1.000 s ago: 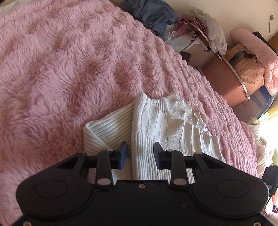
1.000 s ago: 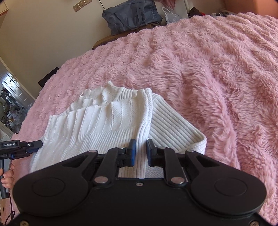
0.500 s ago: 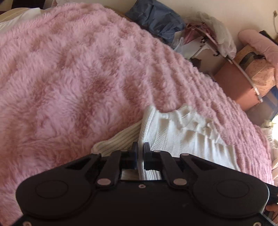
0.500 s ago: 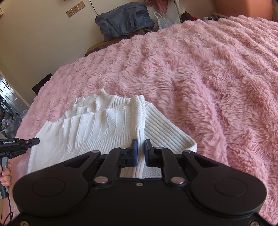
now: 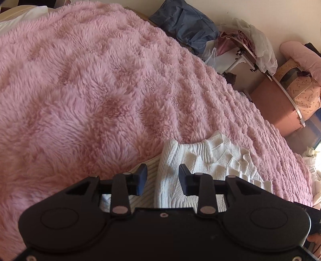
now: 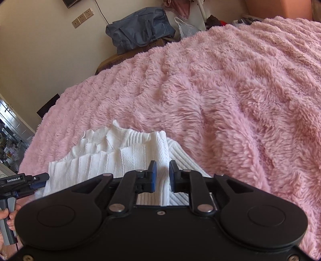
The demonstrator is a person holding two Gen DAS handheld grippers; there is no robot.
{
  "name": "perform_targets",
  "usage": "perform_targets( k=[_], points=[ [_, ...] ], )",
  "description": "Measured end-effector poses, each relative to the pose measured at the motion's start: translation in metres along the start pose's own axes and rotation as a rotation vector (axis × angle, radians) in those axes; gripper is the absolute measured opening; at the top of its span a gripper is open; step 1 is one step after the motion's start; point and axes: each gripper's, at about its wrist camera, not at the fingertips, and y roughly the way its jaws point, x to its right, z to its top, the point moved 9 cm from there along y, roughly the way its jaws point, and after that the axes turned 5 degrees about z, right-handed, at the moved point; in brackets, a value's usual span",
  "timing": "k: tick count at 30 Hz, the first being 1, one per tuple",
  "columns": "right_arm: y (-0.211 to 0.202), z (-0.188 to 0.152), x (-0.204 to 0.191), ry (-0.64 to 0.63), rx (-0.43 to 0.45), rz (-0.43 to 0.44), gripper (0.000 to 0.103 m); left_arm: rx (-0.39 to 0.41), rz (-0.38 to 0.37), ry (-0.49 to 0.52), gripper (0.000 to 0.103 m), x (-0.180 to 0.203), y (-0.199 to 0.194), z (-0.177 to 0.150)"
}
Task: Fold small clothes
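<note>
Left wrist view looks across a shaggy pink blanket [image 5: 96, 96] that covers the whole bed, its pile lying in soft ridges. At the near edge lies the white ribbed knit garment [image 5: 210, 160], partly folded, one thick fold running away from the camera. The left gripper [image 5: 162, 178] hangs over it with fingers spread wide, grasping nothing. Beyond the bed's far right side stand a blue-grey bag [image 5: 186, 30], a pink box [image 5: 278, 108] and heaped bedding against a cream wall. From the right wrist, the right gripper [image 6: 162, 176] has its fingers parted narrowly astride the garment's raised fold; whether they pinch it I cannot tell. Wall sockets [image 6: 83, 18] sit far left.
</note>
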Motion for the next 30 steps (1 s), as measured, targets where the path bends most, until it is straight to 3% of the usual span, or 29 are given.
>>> perform_targets(
  k=[3, 4, 5, 12, 18, 23, 25, 27, 30],
  points=[
    [0.008, 0.0, -0.001, 0.005, -0.008, 0.007, 0.015, 0.002, 0.003, 0.011, 0.025, 0.0, 0.002, 0.001],
    [0.009, 0.0, 0.0, 0.006, -0.013, -0.007, 0.014, -0.008, 0.022, 0.024, 0.009, -0.001, 0.003, 0.001],
    [0.009, 0.0, 0.001, 0.012, -0.01, -0.016, 0.011, -0.029, 0.045, 0.034, 0.004, -0.004, 0.006, 0.001],
    [0.007, -0.002, 0.013, 0.02, 0.003, -0.077, 0.007, -0.023, 0.081, 0.075, 0.004, -0.007, 0.01, -0.002],
    [0.014, -0.008, 0.012, 0.001, -0.021, -0.119, 0.007, -0.018, 0.102, 0.096, 0.008, -0.004, 0.01, -0.004],
    [0.002, 0.0, 0.007, 0.058, -0.017, -0.099, 0.019, 0.026, 0.138, 0.2, 0.018, 0.011, -0.015, 0.001],
    [-0.01, 0.003, -0.004, 0.026, 0.01, -0.085, 0.022, 0.054, 0.151, 0.248, 0.031, 0.018, -0.03, 0.0],
    [-0.025, 0.002, -0.02, -0.022, 0.045, -0.08, 0.027, 0.096, 0.176, 0.279, 0.035, 0.024, -0.048, -0.002],
    [-0.048, -0.012, -0.052, -0.104, 0.083, -0.033, 0.03, 0.144, 0.15, 0.295, 0.038, 0.038, -0.074, -0.013]
  ],
)
